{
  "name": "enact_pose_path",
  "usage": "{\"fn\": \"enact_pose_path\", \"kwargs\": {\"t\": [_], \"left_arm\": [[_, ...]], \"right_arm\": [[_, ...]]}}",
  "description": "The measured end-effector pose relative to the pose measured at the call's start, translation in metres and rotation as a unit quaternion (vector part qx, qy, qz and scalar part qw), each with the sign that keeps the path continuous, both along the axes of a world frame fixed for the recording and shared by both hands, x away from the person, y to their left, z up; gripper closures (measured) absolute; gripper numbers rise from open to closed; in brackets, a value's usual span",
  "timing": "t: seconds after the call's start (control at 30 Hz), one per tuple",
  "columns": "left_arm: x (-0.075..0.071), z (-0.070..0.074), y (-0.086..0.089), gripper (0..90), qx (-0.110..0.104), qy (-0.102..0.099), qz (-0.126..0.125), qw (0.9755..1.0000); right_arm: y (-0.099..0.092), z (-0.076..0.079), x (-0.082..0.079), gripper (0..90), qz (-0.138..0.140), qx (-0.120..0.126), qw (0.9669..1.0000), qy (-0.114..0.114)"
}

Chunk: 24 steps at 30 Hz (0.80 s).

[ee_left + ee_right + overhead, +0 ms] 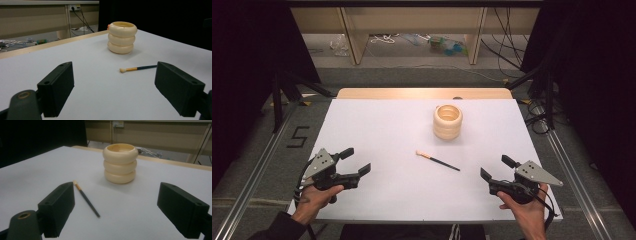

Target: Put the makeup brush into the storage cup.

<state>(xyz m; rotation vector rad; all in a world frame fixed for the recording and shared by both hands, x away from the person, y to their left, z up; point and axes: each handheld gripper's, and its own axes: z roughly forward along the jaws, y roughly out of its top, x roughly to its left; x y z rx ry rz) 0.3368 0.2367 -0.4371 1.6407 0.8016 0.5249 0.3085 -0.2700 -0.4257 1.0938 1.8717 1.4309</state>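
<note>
A cream ribbed holder (447, 121) shaped like three stacked rings stands upright on the white table, right of centre toward the back. A small brush (437, 161) with a dark handle, gold ferrule and pale tip lies flat in front of it, tip pointing left. My left gripper (353, 161) hovers near the front left corner, jaws open and empty. My right gripper (497, 167) hovers near the front right, jaws open and empty. The holder (122, 37) and brush (137, 68) lie ahead of the left jaws. From the right gripper view, the holder (120, 163) and brush (86, 198) are ahead.
The white table top (377, 135) has a wooden strip (422, 93) along its far edge. Metal rails (257, 165) run along both sides on the floor. Beyond the table are wooden table legs, cables and small items on the floor (444, 45).
</note>
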Motion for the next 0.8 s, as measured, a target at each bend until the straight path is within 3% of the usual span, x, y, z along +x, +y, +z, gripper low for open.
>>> {"fn": "enact_pose_path", "kwargs": {"t": [0.13, 0.23, 0.3, 0.33, 0.37, 0.43, 0.47, 0.5, 0.53, 0.63, 0.8], "left_arm": [[0.0, 0.0, 0.0, 15.5, 0.0, 0.0, 0.0, 1.0], [0.0, 0.0, -0.001, 15.5, 0.0, 0.001, 0.0, 1.0], [0.0, 0.0, -0.001, 15.5, -0.001, 0.001, 0.0, 1.0], [0.0, 0.0, -0.001, 15.5, 0.0, 0.001, 0.0, 1.0], [0.0, 0.0, -0.001, 15.5, -0.001, 0.001, -0.001, 1.0], [0.0, 0.0, -0.001, 15.5, 0.0, 0.002, -0.001, 1.0], [0.0, -0.001, -0.001, 15.5, 0.001, 0.002, -0.001, 1.0], [0.001, -0.001, -0.001, 15.5, 0.002, 0.002, -0.001, 1.0], [0.0, -0.001, -0.001, 15.5, 0.001, 0.003, -0.001, 1.0], [0.001, -0.001, -0.001, 15.5, 0.002, 0.002, -0.001, 1.0], [0.001, -0.001, -0.001, 15.5, 0.002, 0.004, 0.0, 1.0]], "right_arm": [[0.0, 0.0, 0.001, 15.5, 0.003, -0.009, 1.0, 0.001], [0.002, -0.001, 0.002, 15.5, 0.006, -0.001, 1.0, 0.0], [0.001, 0.001, 0.002, 15.5, 0.005, -0.017, 0.9998, 0.006], [0.002, -0.001, 0.004, 15.5, 0.01, -0.007, 0.9999, -0.003], [0.002, 0.001, 0.003, 15.6, 0.008, -0.014, 0.9998, 0.007], [0.003, 0.0, 0.005, 15.6, 0.013, -0.012, 0.9998, 0.006], [0.003, 0.001, 0.005, 15.6, 0.015, -0.014, 0.9997, 0.014], [0.003, 0.001, 0.008, 15.6, 0.018, -0.026, 0.9995, 0.001], [0.003, 0.002, 0.01, 15.7, 0.026, -0.033, 0.9991, 0.007], [0.004, 0.003, 0.012, 15.7, 0.026, -0.029, 0.9992, 0.001], [0.004, 0.008, 0.015, 15.7, 0.028, -0.045, 0.9985, 0.01]]}}
